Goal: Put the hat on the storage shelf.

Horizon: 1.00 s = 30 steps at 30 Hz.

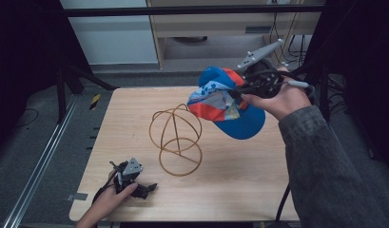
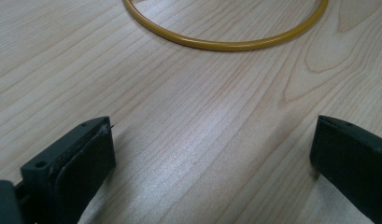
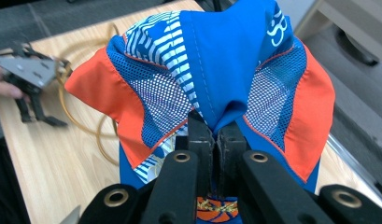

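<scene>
**Cap held aloft over wire stand as left tool rests on table**

From above, you have the wooden table (image 1: 239, 185) spread before you, its pale grain running front to back. Your right arm, in a grey sleeve (image 1: 325, 161), reaches in from the lower right corner. Your right hand (image 1: 282, 97) lifts the right gripper (image 1: 237, 92) above the table's far right part, and from it hangs a blue, orange and patterned cap (image 1: 225, 102), brim (image 1: 244, 124) lowermost, clear of the tabletop. Just left of the cap stands a golden wire stand (image 1: 178, 137), its loops rising from a ring flat on the wood; whether cap and stand touch cannot be told from this height. At the near left corner your left hand (image 1: 111, 197) rests the left gripper (image 1: 147, 189) on the table, well apart from the cap.

The right gripper view gives what the high view cannot: your jaws are pinched together on a fold of blue cloth at the cap's crown, mesh panels (image 3: 167, 105) to either side, with the other tool lying on the wood far off at the left.

The left gripper view shows your jaws spread wide, bare wood between them, and the stand's base ring (image 2: 226, 44) lying ahead.
</scene>
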### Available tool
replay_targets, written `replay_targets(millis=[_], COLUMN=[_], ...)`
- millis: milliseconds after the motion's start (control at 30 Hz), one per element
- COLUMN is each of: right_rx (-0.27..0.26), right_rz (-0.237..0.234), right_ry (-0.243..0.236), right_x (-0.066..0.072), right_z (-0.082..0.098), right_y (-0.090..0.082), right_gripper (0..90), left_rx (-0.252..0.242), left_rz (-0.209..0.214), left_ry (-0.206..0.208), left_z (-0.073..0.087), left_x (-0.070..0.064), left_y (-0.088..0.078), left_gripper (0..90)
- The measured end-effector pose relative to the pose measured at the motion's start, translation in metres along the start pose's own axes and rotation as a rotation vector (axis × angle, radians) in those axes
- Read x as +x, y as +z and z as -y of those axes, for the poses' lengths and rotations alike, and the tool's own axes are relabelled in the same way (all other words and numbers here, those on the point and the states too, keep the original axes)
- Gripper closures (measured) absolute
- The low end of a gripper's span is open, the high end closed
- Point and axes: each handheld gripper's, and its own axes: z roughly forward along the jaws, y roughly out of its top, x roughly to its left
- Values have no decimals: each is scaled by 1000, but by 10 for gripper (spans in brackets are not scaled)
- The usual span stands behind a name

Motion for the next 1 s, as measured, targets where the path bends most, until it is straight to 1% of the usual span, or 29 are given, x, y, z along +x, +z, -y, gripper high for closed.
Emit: replay_targets(millis=[167, 300, 400, 600, 800, 1000], right_rx=[-7, -15, -20, -15, -13, -9], right_rz=[-37, -68, -83, -94, -107, -114], right_ry=[-44, -63, -75, -90, -104, -114], right_x=[11, 20, 25, 31, 36, 39], right_z=[-26, -41, -50, -61, -69, -72], right_y=[16, 28, 33, 38, 42, 47], right_gripper=[873, 873, 873, 874, 874, 874], left_rx=[0, 0, 0, 1, 0, -1], left_rz=[1, 0, 0, -1, -1, -2], left_ry=[1, 0, 1, 2, 2, 1], left_z=[0, 0, 0, 0, 0, 0], left_x=[0, 0, 0, 0, 0, 0], left_y=[0, 0, 0, 0, 0, 0], left_gripper=[0, 0, 0, 0, 0, 0])
